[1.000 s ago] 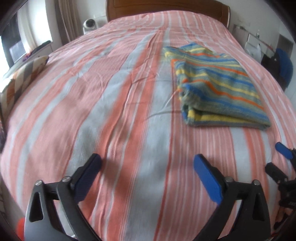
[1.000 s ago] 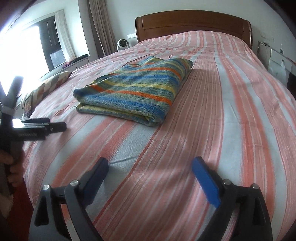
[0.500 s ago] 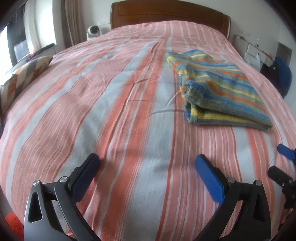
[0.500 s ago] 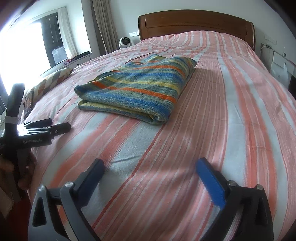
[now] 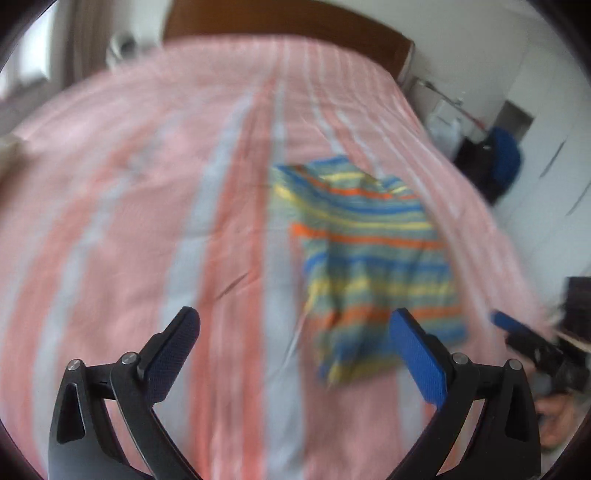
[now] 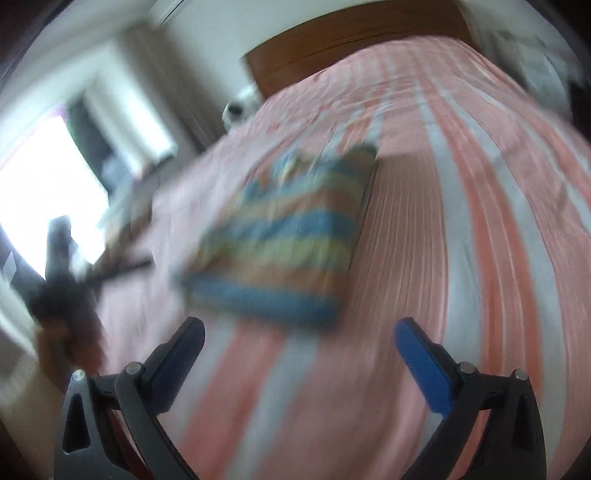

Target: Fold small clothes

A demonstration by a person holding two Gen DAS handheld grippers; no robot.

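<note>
Only the right wrist view shows the window (image 6: 44, 177); the left gripper (image 5: 295, 354) and right gripper (image 6: 299, 358) are both spread wide, holding nothing; the folded striped cloth (image 5: 369, 266) lies mid-bed (image 5: 147, 221), long axis toward the headboard (image 6: 351, 33).

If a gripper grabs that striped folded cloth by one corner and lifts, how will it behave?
The striped cloth would probably go floppy and unfold, since it lies as soft stacked layers on the bed. It looks like thin knit fabric, so likely light. Pushed, it may bunch rather than slide, as the sheet under it is cloth too.
</note>
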